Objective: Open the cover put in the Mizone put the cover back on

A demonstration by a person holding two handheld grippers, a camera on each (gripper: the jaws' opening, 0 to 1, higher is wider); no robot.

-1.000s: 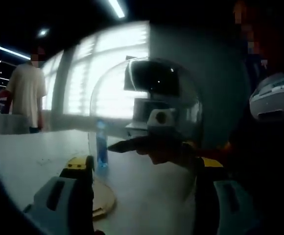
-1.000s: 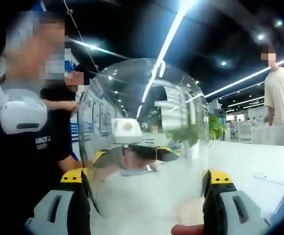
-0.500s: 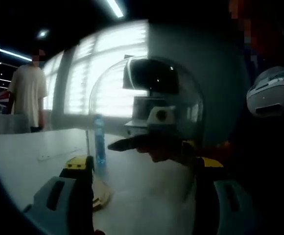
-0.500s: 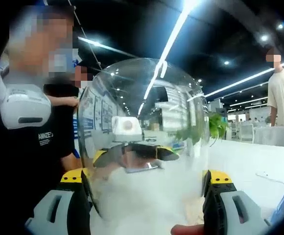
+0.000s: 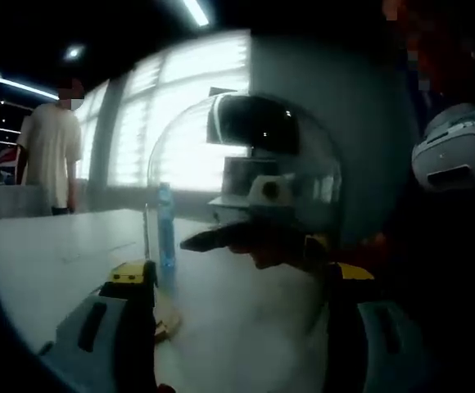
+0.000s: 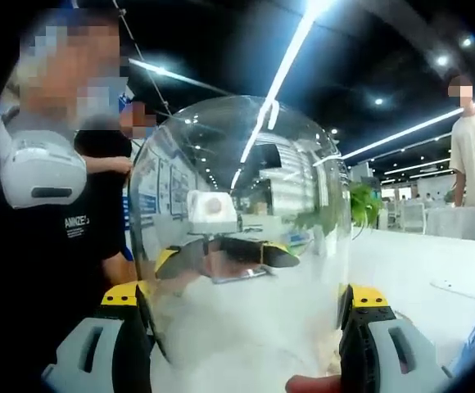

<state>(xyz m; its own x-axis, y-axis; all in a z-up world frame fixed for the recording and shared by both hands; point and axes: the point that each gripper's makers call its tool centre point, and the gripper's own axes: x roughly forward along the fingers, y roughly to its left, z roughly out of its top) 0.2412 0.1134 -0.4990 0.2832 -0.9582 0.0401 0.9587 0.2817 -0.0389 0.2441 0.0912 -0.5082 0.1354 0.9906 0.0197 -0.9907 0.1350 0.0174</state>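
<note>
1. The clear dome cover (image 6: 237, 229) sits clamped from opposite sides between the right gripper (image 6: 242, 327) and the left gripper (image 5: 233, 327), raised off the white table (image 5: 49, 254).
2. The Mizone bottle (image 5: 165, 233) stands upright on the table behind the cover's left rim in the left gripper view, nearer the left gripper.

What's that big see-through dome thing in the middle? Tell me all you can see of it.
The clear dome cover is a tall bell of transparent plastic or glass with a rounded top, mirroring the ceiling lights. It stands upright between both grippers: the right gripper has a jaw at each side of it, and the left gripper likewise from the opposite side. Through its wall in the left gripper view a blue bottle shows on the white table.
</note>
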